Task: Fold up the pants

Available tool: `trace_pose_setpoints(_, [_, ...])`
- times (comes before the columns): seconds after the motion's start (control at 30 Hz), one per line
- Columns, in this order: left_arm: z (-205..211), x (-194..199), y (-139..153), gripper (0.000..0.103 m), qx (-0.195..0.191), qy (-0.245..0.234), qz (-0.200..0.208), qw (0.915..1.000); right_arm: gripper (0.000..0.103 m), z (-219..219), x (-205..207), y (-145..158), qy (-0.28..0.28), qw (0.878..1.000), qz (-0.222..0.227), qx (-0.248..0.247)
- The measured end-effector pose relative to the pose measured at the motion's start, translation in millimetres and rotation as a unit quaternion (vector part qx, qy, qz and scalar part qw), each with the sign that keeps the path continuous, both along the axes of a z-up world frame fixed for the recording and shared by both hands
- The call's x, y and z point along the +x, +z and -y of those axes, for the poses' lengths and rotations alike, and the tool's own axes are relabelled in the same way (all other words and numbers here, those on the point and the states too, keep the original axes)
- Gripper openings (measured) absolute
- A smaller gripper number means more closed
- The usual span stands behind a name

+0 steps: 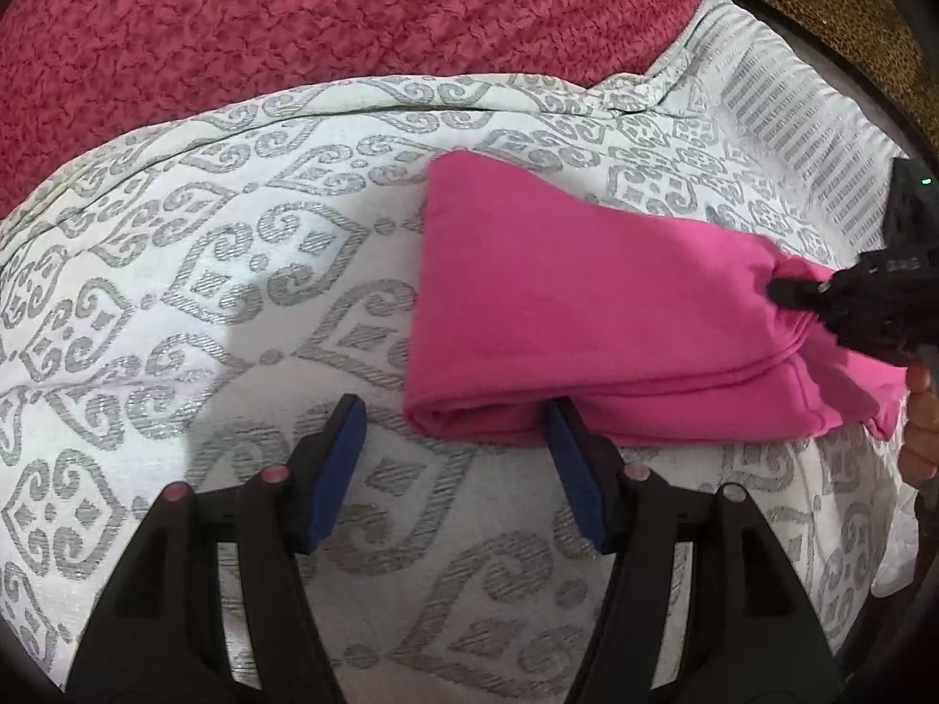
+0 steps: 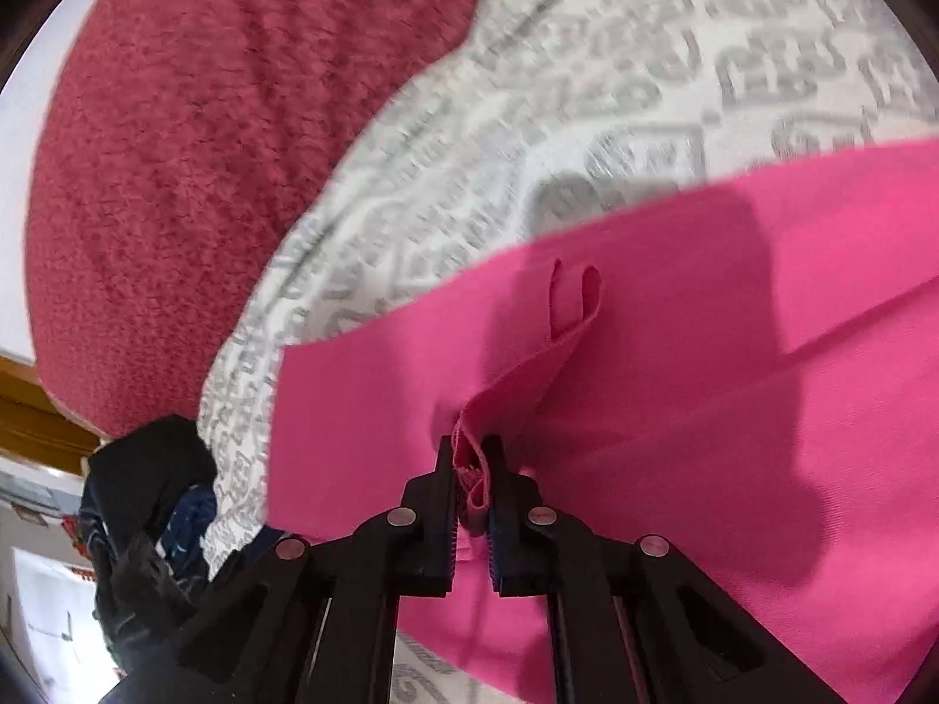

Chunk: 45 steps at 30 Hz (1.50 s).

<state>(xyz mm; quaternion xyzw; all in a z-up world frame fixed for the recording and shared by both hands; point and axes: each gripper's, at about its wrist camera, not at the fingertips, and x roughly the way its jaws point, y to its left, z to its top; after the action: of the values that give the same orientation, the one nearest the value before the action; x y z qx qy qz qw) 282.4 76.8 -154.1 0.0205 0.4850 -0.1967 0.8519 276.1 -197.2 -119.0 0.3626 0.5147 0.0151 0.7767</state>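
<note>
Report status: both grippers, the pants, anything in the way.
Left gripper open, empty. Right gripper shut on pink pants, folded on patterned bedcover. Nothing in the way.

Both wrist cameras look steeply down, close, sharing the pink pants [image 1: 587, 305]

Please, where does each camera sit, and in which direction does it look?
Left wrist: on the left gripper, fingers open, looking down at the patterned bedcover; a hand shows at the right edge.
Right wrist: on the right gripper, looking down at its pinch of fabric.
Shared: pink pants, bedcover, red blanket, right gripper.
</note>
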Motion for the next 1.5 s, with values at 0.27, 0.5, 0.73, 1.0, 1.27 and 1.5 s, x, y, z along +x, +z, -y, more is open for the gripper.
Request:
trace_pose_setpoints(0.27, [-2.1,-0.3,-0.7,0.064,0.014,0.014,0.005,0.9998,0.005,8.1,-16.5,65.4,0.004,0.993,0.082,-0.083])
trace_pose_setpoints(0.5, [-0.2,-0.5,-0.9,0.064,0.02,0.012,0.009,0.9997,0.006,33.5,-38.8,26.0,-0.012,0.996,0.011,-0.084])
trace_pose_setpoints(0.73, [-2.6,-0.5,-1.8,0.067,0.014,0.018,0.006,0.9997,0.009,39.3,-49.0,5.6,-0.01,0.997,-0.019,-0.076])
trace_pose_setpoints(1.0, [-1.4,-2.4,-1.5,0.067,0.02,0.022,0.005,0.9995,0.01,53.9,-62.9,19.3,-0.03,0.993,-0.021,-0.11])
trace_pose_setpoints(1.27, [7.6,-16.5,12.4,0.067,0.051,0.024,0.001,0.9984,0.026,86.0,-106.9,43.1,-0.097,0.984,0.017,-0.152])
trace_pose_setpoints(1.5, [41.8,-35.1,41.6,0.067,0.05,-0.004,0.005,0.9987,0.036,144.1,-166.1,64.3,-0.186,0.958,0.025,-0.219])
